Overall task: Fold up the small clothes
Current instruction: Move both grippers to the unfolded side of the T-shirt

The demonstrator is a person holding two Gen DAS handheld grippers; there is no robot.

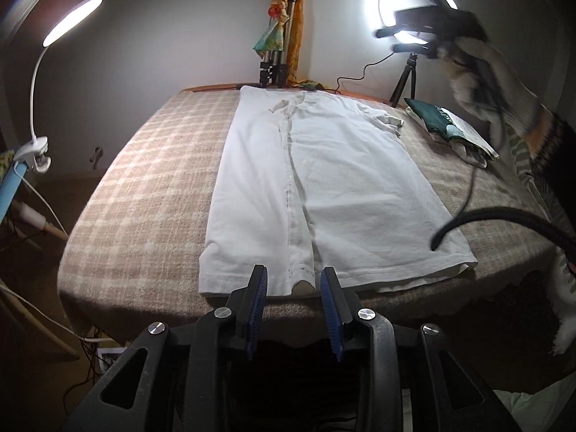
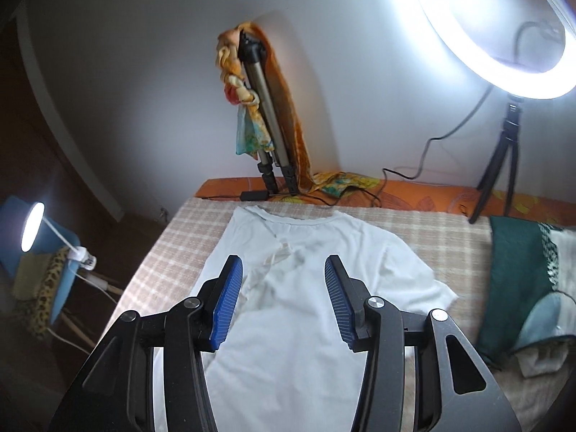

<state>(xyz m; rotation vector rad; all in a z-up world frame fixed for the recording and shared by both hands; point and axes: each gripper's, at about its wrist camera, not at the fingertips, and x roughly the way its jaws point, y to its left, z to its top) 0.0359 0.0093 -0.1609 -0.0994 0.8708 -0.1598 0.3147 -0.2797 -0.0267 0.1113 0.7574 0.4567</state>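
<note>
A white T-shirt (image 1: 324,187) lies flat on the checked blanket (image 1: 144,187), its left side folded in toward the middle, its hem at the near edge. My left gripper (image 1: 293,277) is open and empty, just above the hem. My right gripper (image 2: 282,270) is open and empty, held above the shirt (image 2: 306,306) near its collar end. In the left wrist view the right gripper (image 1: 399,39) shows blurred, high at the far right, in a gloved hand.
A pile of folded clothes with a green garment on top (image 1: 446,126) lies at the right of the blanket, also in the right wrist view (image 2: 518,270). A ring light on a tripod (image 2: 504,28) and a folded tripod with scarves (image 2: 262,115) stand at the back. A clip lamp (image 1: 39,151) is at the left. A black cable (image 1: 504,216) hangs at the right.
</note>
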